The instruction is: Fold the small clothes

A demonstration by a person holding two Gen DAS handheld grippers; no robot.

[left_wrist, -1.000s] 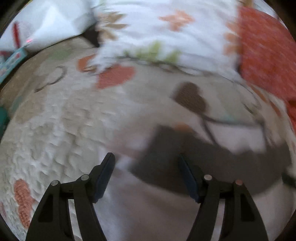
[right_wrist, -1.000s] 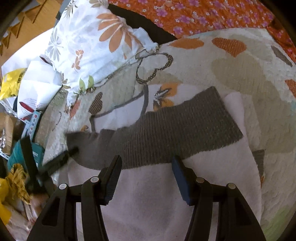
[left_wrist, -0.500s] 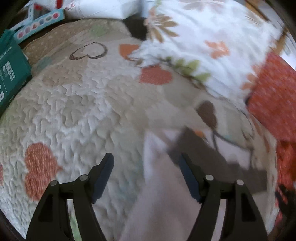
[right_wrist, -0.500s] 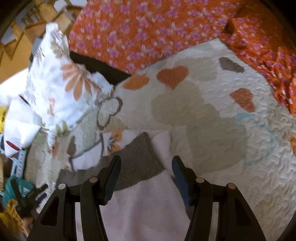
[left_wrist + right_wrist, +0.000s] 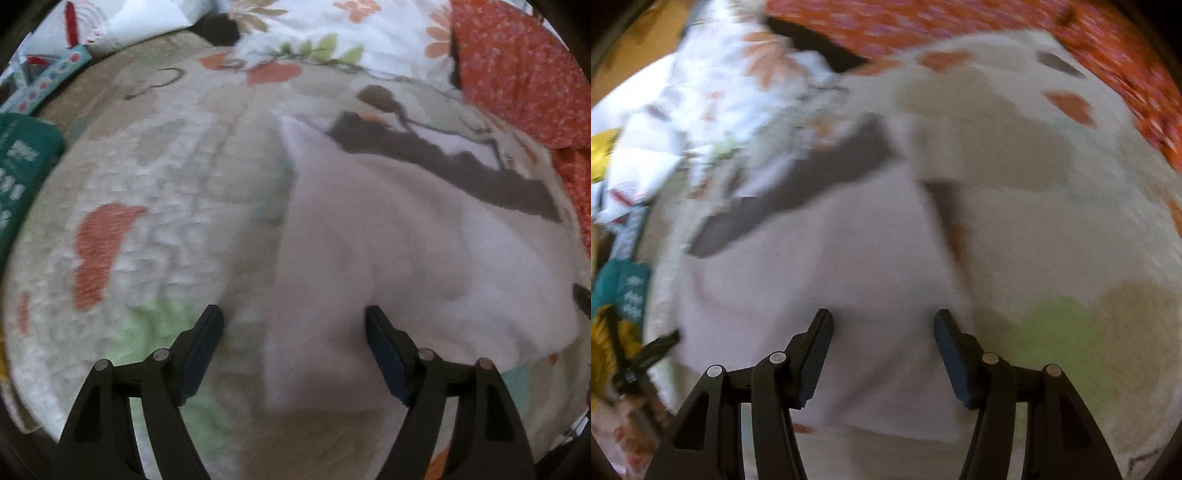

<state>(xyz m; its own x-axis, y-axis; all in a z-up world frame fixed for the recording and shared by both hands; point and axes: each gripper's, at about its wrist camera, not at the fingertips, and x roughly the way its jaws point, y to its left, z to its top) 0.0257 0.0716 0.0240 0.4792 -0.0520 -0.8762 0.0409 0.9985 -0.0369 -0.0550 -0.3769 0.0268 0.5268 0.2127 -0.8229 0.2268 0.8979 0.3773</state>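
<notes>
Both open tongs, left (image 5: 294,325) and right (image 5: 883,328), have pulled back over the pale garment (image 5: 388,236).

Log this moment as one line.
left gripper open | right gripper open | pale pink garment with grey band flat on heart-patterned quilt | nothing gripped

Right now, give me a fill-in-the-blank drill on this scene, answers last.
1. Both the left gripper and the right gripper have their jaws ____.
2. The pale garment has a band along its far edge coloured ____.
3. The garment lies on a quilt patterned with ____ shapes.
4. The box at the left edge of the left view is coloured ____.

Answers: open; grey; heart; teal
</notes>
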